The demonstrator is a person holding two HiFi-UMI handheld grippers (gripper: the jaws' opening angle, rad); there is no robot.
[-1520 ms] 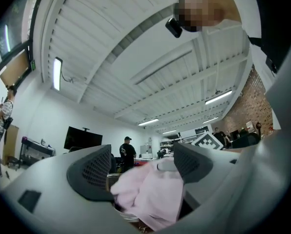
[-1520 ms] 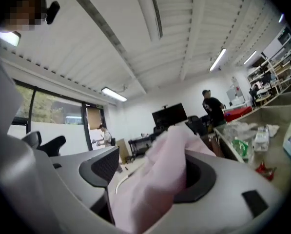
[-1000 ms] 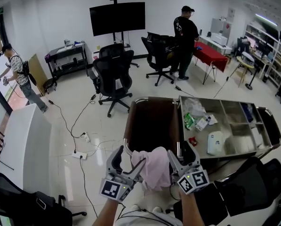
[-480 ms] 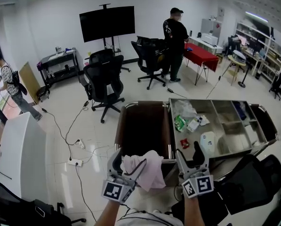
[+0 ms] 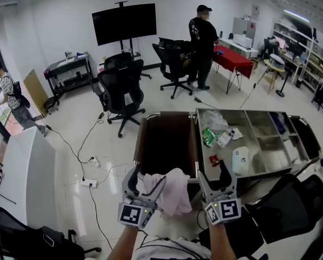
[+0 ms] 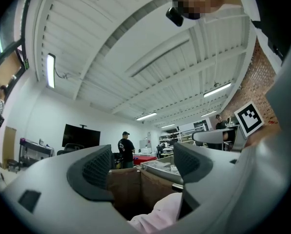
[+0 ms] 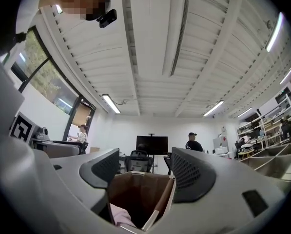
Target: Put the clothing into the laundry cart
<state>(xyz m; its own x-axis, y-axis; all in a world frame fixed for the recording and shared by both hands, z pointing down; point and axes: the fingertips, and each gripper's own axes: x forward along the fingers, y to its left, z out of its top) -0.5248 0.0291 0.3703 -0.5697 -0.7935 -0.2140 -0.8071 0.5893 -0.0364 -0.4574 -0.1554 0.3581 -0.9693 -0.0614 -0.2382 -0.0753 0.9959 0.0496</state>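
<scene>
A pink garment (image 5: 172,194) hangs over the inner finger of my left gripper (image 5: 144,182), just short of the near rim of the brown laundry cart bag (image 5: 166,142). In the left gripper view the jaws of my left gripper (image 6: 143,165) stand apart. The garment (image 6: 160,213) lies low by the right jaw, and the pads are bare. My right gripper (image 5: 214,175) is open and empty to the right of the cloth. In the right gripper view my right gripper (image 7: 145,172) faces the cart bag (image 7: 138,194), with a bit of the pink garment (image 7: 120,214) at the lower left.
A metal tray (image 5: 275,158) with packets and a bottle adjoins the bag on the right. Black office chairs (image 5: 126,88) stand beyond, and another chair (image 5: 291,205) is at my lower right. A person in black (image 5: 203,42) stands by a red table (image 5: 234,58). A white cabinet (image 5: 26,172) and floor cables (image 5: 91,177) are at the left.
One second ago the garment hung between both grippers. Now it hangs from the left gripper alone, and the right gripper stands apart from it.
</scene>
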